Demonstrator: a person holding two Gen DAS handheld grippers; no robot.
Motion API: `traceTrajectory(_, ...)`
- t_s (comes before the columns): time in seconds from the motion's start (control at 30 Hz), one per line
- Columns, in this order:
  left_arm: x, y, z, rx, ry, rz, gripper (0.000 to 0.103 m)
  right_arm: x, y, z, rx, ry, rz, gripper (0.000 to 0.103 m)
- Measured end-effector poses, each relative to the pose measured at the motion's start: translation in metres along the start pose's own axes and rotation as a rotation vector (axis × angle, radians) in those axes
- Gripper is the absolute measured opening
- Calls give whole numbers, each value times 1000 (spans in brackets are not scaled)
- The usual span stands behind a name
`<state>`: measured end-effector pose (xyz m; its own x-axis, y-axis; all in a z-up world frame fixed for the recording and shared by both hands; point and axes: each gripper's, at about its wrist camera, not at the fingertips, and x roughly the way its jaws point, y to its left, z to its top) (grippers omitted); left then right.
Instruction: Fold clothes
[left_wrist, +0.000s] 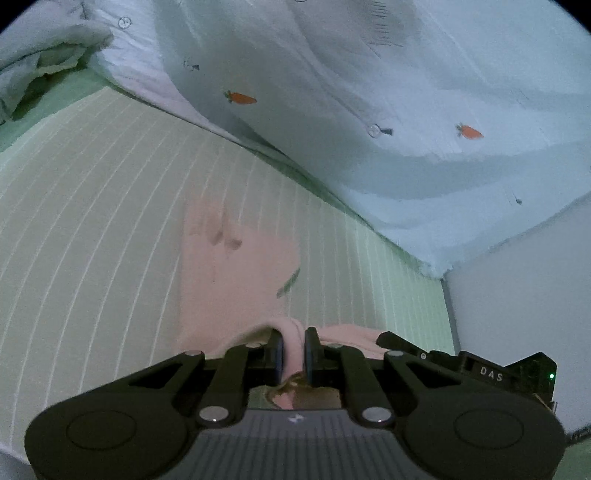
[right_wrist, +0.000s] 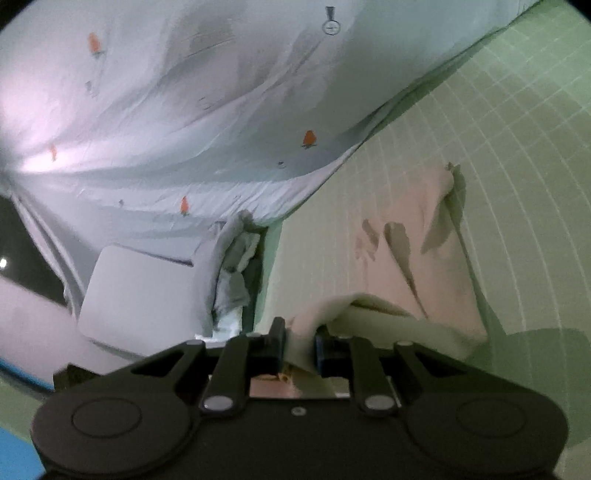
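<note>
Nearest, the left claw (left_wrist: 293, 350) and right claw (right_wrist: 299, 349) each clench an edge of the pink garment (left_wrist: 236, 266), which drapes over the green gridded bedsheet (left_wrist: 92, 203). Mid-fold, apparently; next, carry both edges evenly across. Beyond lies the carrot-print quilt (left_wrist: 369, 110).

pink garment (left_wrist: 236, 266): near edge is disappearing behind left gripper (left_wrist: 293, 354) body; print marks are blurring, unreadable
right gripper (right_wrist: 300, 345): fold is hiding one pad
carrot-print sheet (right_wrist: 177, 110): is running off top and left edges
grey cloth bundle (right_wrist: 236, 273): shape is staying unclear
</note>
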<state>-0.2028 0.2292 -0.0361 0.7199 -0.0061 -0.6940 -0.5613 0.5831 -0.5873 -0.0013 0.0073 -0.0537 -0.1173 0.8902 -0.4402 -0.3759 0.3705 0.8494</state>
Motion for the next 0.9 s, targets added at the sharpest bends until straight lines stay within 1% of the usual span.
traceTrajectory(0.13,30,12,34,-22,16,-2,12,31,-9,28,21,8,-29,17)
traceTrajectory(0.23,61,23,59,-36,43,9,12,58,-24,54,52,15,-51,17)
traceTrajectory(0.3,87,30,72,-42,72,34,12,80,-37,71,70,25,-80,17)
traceTrajectory(0.4,132,42,87,-34,117,101,12,114,-58,90,90,45,-150,18)
traceTrajectory(0.47,157,53,91,-43,141,141,12,134,-75,96,127,58,-185,19)
traceTrajectory(0.57,182,72,95,-97,158,158,13,160,-99,103,195,74,-229,21)
traceTrajectory(0.67,187,83,97,-125,140,147,14,168,-112,106,254,74,-223,23)
traceTrajectory(0.7,187,84,97,-126,131,140,15,168,-114,106,263,71,-214,24)
traceTrajectory(0.77,183,87,94,-128,114,134,19,166,-114,105,269,64,-207,25)
traceTrajectory(0.8,180,88,93,-133,102,133,19,166,-112,105,266,57,-209,27)
traceTrajectory(0.83,177,89,93,-138,85,136,21,165,-110,104,257,50,-210,29)
traceTrajectory(0.87,173,89,93,-144,65,141,28,164,-106,104,241,41,-212,31)
traceTrajectory(0.9,167,89,94,-137,39,154,31,162,-101,104,221,25,-217,36)
